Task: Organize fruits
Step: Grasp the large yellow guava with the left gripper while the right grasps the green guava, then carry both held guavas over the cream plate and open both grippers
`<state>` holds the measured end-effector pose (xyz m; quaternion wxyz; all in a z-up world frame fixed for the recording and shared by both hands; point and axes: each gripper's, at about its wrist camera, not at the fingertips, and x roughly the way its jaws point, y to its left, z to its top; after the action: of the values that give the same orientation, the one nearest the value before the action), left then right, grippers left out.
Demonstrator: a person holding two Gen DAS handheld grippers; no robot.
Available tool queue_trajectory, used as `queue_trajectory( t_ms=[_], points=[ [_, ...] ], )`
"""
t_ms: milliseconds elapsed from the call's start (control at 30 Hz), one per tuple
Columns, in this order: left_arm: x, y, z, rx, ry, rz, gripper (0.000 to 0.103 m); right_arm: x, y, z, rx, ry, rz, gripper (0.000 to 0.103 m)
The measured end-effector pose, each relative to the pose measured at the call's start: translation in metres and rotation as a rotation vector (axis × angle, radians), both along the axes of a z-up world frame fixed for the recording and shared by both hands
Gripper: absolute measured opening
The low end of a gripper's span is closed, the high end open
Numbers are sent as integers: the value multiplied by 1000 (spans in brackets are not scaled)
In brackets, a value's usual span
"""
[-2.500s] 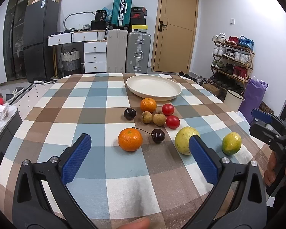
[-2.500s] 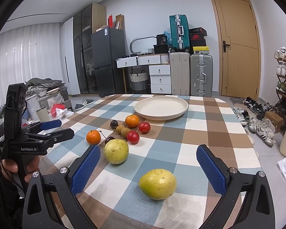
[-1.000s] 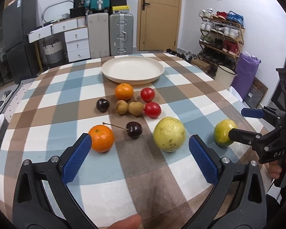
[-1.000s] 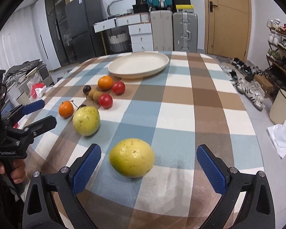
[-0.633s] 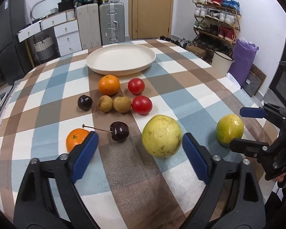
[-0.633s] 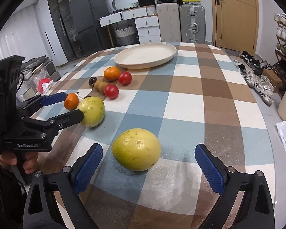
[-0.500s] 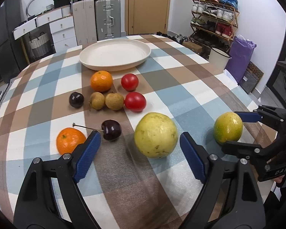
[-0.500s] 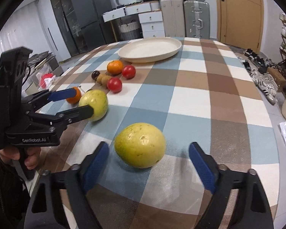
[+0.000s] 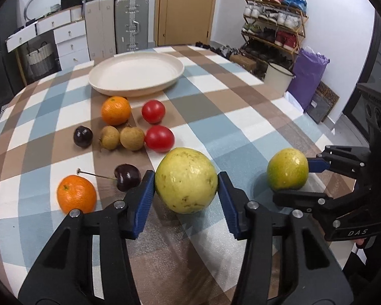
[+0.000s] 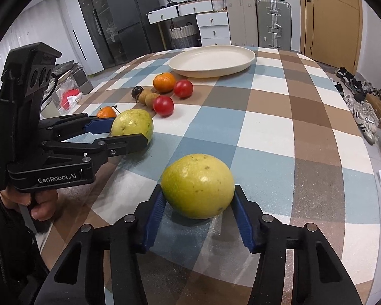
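My left gripper (image 9: pixel 186 190) is shut on a large yellow guava (image 9: pixel 186 180) that rests on the checked tablecloth; it also shows in the right wrist view (image 10: pixel 132 126). My right gripper (image 10: pixel 198 211) is shut on a second yellow-green guava (image 10: pixel 197 185), seen at the right in the left wrist view (image 9: pixel 287 169). Beyond lie two oranges (image 9: pixel 116 110) (image 9: pixel 76 196), two red tomatoes (image 9: pixel 153 111) (image 9: pixel 159 138), two brown longans (image 9: pixel 132 138), a dark plum (image 9: pixel 83 136) and a stemmed cherry (image 9: pixel 127 176). An empty cream plate (image 9: pixel 137 73) stands at the far side.
The table's right edge (image 10: pixel 368 178) drops to the floor, with shoes and a white bucket (image 9: pixel 278 77) beside it. Suitcases, drawers and a fridge stand behind the table. The person's hand (image 10: pixel 38 203) holds the left gripper at the near left.
Both grippers moved forward and down to the guavas. Their jaws went from wide open to closed against the fruit on each side.
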<state>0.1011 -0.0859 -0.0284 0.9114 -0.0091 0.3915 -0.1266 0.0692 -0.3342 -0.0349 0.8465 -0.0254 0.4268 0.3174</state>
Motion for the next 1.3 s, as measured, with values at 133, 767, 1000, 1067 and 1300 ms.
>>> queue_trajectory(
  t_ms=[133, 767, 1000, 1067, 1300],
  points=[
    [-4, 11, 13, -5, -38, 25, 47, -2, 2, 11, 14, -46, 12, 53],
    [21, 79, 65, -30, -177, 197, 47, 40, 25, 86, 139, -225, -30, 53],
    [45, 90, 66, -35, -189, 224, 47, 73, 37, 96, 145, -231, -31, 53],
    [53, 94, 67, -40, -190, 237, 47, 83, 41, 96, 141, -233, -37, 53],
    [84, 96, 60, -28, -172, 242, 47, 122, 53, 86, 118, -224, -65, 53]
  ],
)
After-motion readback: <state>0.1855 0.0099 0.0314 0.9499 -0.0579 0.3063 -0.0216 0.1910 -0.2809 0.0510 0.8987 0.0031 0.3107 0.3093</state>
